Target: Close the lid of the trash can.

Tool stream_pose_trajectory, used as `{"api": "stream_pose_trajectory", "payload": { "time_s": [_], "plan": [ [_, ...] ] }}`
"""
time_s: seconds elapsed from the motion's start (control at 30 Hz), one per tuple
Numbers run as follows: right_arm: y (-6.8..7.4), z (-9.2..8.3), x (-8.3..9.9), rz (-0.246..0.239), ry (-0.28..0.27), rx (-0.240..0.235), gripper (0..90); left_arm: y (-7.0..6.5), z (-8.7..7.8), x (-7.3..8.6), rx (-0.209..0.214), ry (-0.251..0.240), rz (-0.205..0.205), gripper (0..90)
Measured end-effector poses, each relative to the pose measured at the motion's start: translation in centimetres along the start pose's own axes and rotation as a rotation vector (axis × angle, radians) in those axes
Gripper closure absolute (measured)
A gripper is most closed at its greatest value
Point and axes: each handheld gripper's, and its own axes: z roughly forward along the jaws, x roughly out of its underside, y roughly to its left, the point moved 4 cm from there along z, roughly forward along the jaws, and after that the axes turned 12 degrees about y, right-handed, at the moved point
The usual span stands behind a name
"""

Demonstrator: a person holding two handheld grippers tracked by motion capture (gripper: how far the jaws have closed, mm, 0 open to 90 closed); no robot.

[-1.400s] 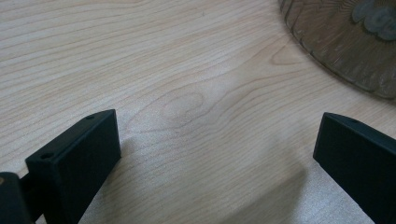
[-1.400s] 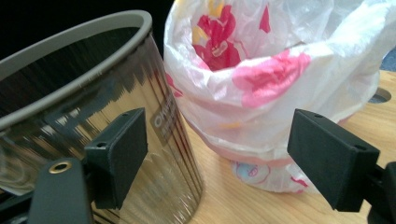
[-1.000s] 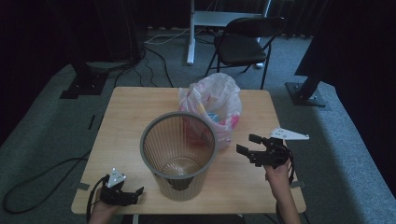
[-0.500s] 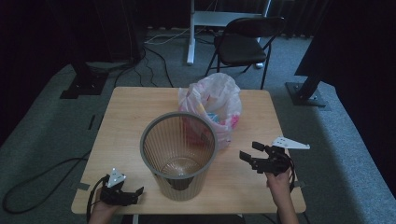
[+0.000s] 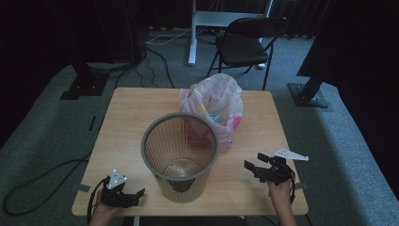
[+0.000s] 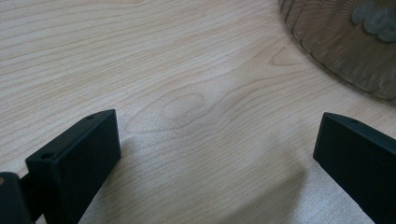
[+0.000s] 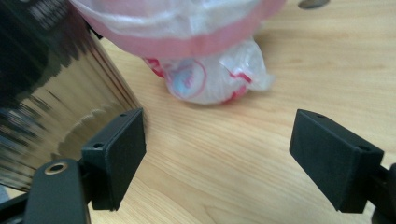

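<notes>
Wastebasket stands mid-table, plastic bag touching behind it.
Left gripper and right gripper flank it, jaws spread, empty.

black folding chair, white desk leg, floor cables

High view: fixed above my side, facing forward and down over the whole table. My left tongs' camera skims the wood closely, the bin at top right. My right tongs' camera, equally close, shares that bin beside the bag.
</notes>
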Motion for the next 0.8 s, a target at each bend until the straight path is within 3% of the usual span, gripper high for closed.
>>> {"api": "stream_pose_trajectory", "payload": {
  "time_s": [0.27,0.8],
  "plan": [
    [-0.8,0.6,1.5,0.007,0.039,0.038,17.9,0.0,0.0,0.0,0.0,0.0,0.0,0.8],
    [-1.8,0.8,3.9,0.045,0.074,0.068,17.9,0.0,0.0,0.0,0.0,0.0,0.001,0.8]
  ]
}}
